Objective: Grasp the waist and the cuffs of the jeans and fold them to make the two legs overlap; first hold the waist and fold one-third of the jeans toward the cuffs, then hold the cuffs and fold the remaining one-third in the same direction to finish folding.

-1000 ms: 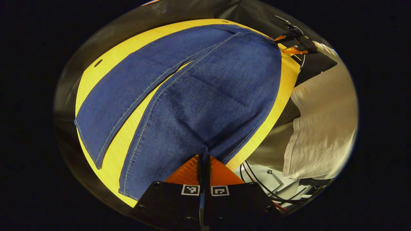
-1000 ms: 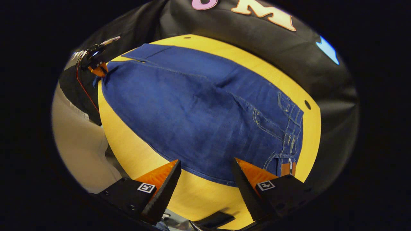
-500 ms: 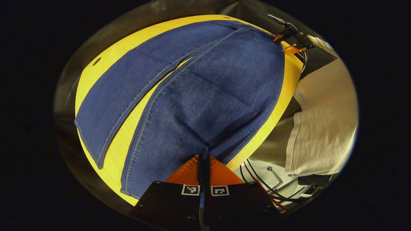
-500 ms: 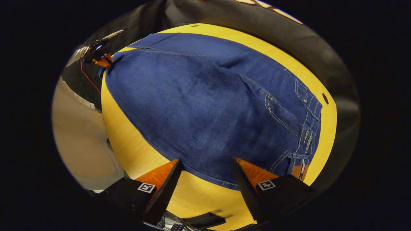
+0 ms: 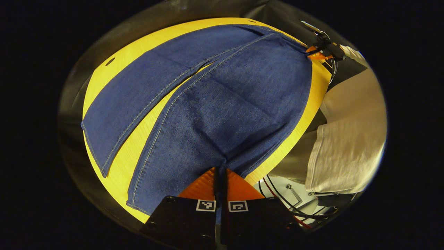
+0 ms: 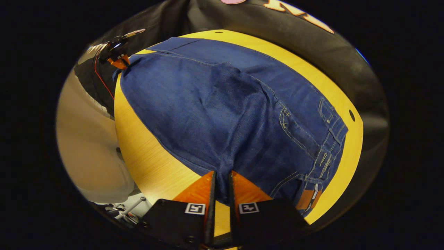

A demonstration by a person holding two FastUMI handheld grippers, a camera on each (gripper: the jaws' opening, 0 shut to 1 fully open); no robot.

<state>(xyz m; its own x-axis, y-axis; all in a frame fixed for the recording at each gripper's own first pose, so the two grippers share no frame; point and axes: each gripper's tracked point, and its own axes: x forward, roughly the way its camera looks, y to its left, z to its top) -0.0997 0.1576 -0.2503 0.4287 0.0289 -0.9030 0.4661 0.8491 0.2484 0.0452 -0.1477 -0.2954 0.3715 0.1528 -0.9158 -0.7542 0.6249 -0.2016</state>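
Now each hand-held gripper (image 5: 220, 170) (image 6: 221, 173) pinches the jeans' (image 5: 222, 104) near edge

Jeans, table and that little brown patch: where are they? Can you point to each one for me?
jeans (image 5: 222, 104): left gripper view, middle of the nearer leg.
table (image 6: 149, 159): right gripper view, bare yellow top beside the jeans.
brown patch (image 6: 306, 198): right gripper view, its middle, on the waistband.

Bare table (image 5: 121, 166) between jeans (image 5: 222, 104) legs
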